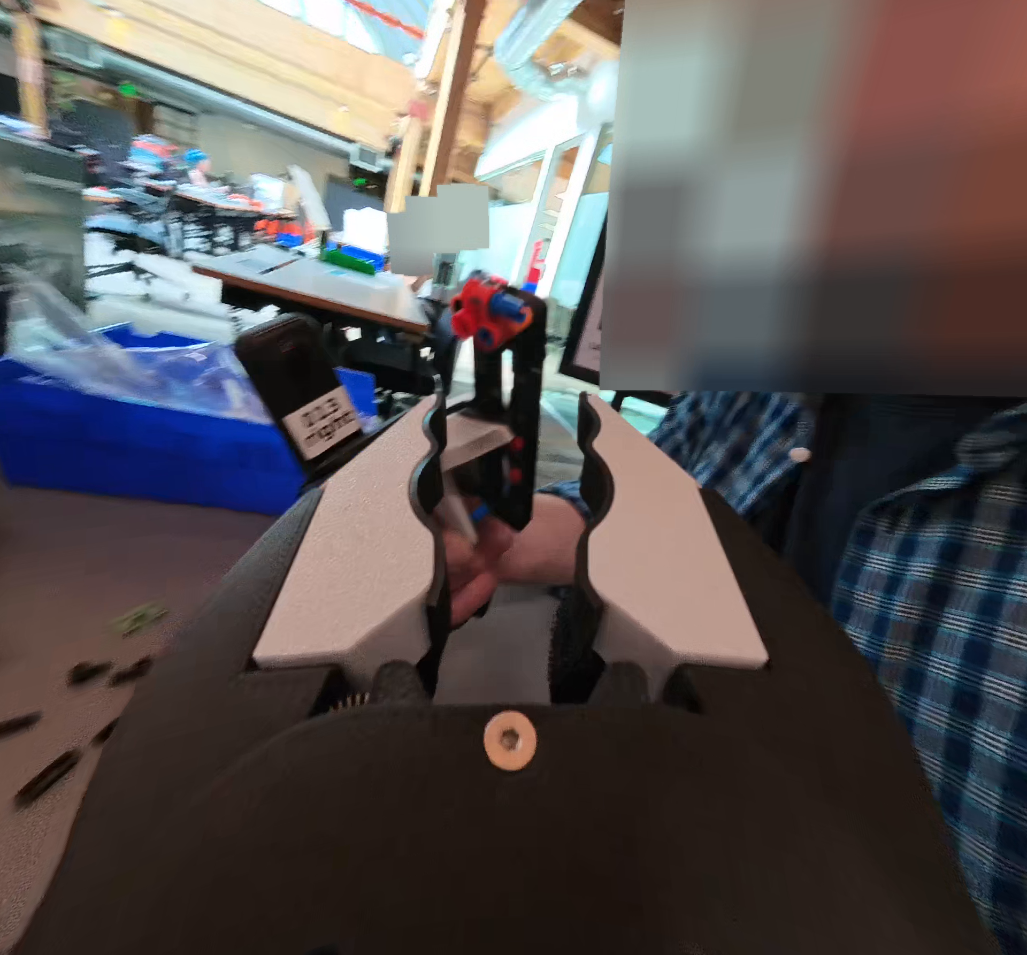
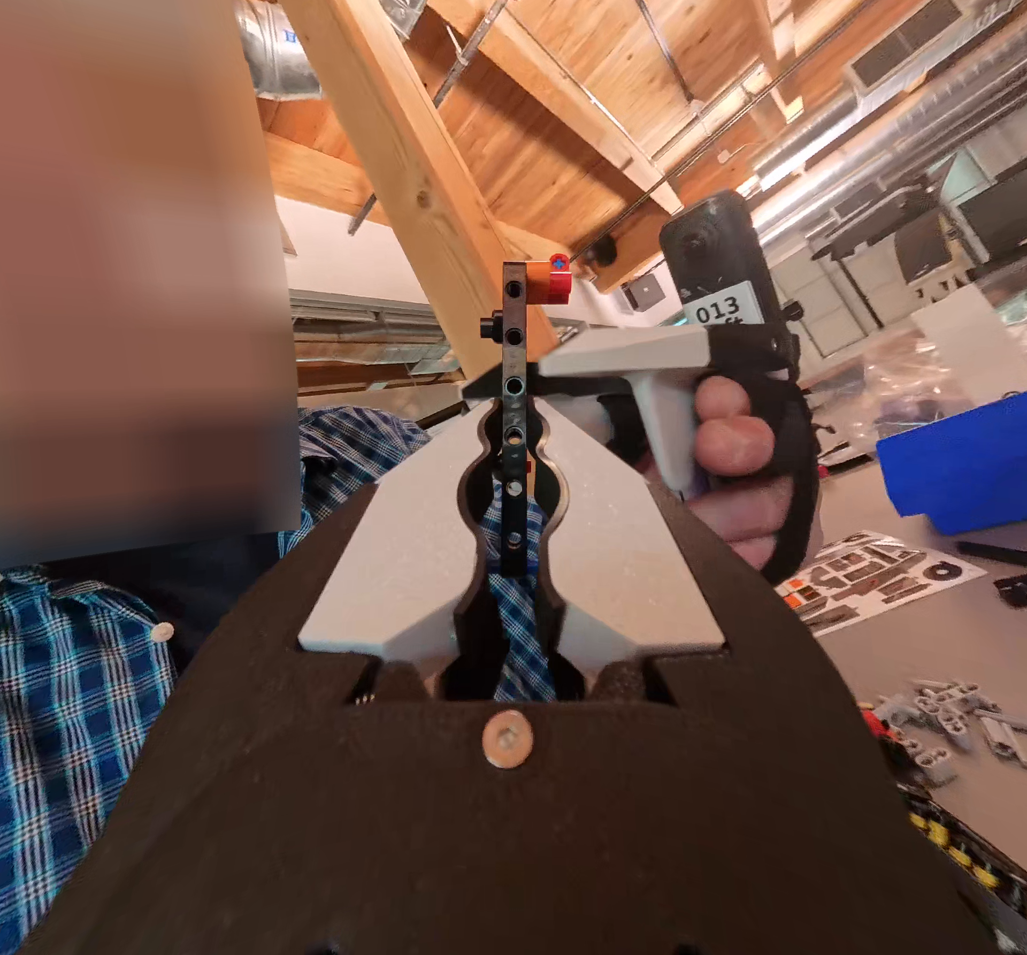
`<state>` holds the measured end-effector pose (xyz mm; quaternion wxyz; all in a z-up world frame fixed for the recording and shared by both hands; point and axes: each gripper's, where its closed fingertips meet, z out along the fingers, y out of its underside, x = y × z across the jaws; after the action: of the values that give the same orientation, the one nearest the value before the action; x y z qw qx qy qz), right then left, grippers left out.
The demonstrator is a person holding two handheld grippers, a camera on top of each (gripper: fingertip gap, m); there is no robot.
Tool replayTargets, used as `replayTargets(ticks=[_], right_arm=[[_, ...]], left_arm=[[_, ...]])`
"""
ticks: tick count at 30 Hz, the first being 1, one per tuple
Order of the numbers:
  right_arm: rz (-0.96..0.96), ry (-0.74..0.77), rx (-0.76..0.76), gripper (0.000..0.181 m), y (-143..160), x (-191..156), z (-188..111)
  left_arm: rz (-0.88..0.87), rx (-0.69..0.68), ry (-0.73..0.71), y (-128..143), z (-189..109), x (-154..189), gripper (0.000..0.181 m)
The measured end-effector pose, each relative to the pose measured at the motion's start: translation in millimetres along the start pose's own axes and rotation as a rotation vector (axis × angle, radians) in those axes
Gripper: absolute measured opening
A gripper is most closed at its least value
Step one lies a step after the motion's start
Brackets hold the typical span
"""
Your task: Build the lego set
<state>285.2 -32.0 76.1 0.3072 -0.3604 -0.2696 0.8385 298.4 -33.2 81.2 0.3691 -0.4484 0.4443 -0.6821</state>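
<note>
My right gripper (image 2: 514, 411) is shut on a black lego beam (image 2: 514, 350) with a row of holes and holds it upright in the air. An orange and red connector (image 2: 550, 281) with a blue pin sits at the beam's top. In the left wrist view the same black assembly (image 1: 522, 372) is a narrow frame with the red, orange and blue cluster (image 1: 486, 311) on top. My left gripper (image 1: 508, 406) is open, its fingers straddling the assembly without touching it. It reaches in from the right in the right wrist view (image 2: 489, 381).
A blue bin (image 1: 139, 439) with clear bags stands on the grey table, also in the right wrist view (image 2: 956, 461). A printed sheet (image 2: 872, 583) and grey lego parts (image 2: 945, 711) lie at the right. Small black pieces (image 1: 44, 778) lie at the left. A person in a plaid shirt (image 1: 917, 650) is close behind. Only a small space, under 4 cm, lies between the two pairs of fingers.
</note>
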Motion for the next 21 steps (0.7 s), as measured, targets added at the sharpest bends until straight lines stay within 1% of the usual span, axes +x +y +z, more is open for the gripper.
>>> replayTargets(ticks=[2,5,7,8,9,12,14,15,16,18,19,21], right_arm=[[0.028,-0.012,0.012,0.004,2,4,0],[0.056,-0.012,-0.002,0.004,8,9,1],[0.082,-0.022,0.000,0.004,11,10,3],[0.088,-0.027,-0.002,0.004,12,11,5],[0.091,-0.021,0.001,0.005,13,12,7],[0.099,0.003,0.020,0.006,10,17,7],[0.081,0.087,0.047,0.026,7,29,4],[0.062,0.126,0.067,0.037,3,32,0],[0.019,0.208,0.067,0.047,0,39,-4],[-0.110,0.363,0.026,0.047,-5,46,-14],[-0.153,0.416,0.002,0.049,-7,47,-17],[-0.297,0.566,-0.157,0.052,-1,53,-21]], left_arm=[[0.004,0.063,0.067,-7,0,11,0.048],[-0.006,0.090,0.065,-5,-2,10,0.048],[-0.005,0.113,0.044,-4,-1,7,0.042],[-0.016,0.125,0.043,-4,-1,7,0.037],[-0.028,0.136,0.024,-5,-1,3,0.027],[-0.051,0.172,0.012,-7,-4,-1,0.026],[-0.068,0.202,-0.012,-12,-7,-5,0.025],[-0.075,0.224,-0.046,-17,-11,-10,0.025],[-0.083,0.232,-0.107,-19,-16,-19,0.025],[-0.075,0.243,-0.169,-23,-22,-26,0.025],[-0.074,0.236,-0.231,-22,-25,-34,0.025],[-0.113,0.225,-0.323,-19,-29,-46,0.025]])
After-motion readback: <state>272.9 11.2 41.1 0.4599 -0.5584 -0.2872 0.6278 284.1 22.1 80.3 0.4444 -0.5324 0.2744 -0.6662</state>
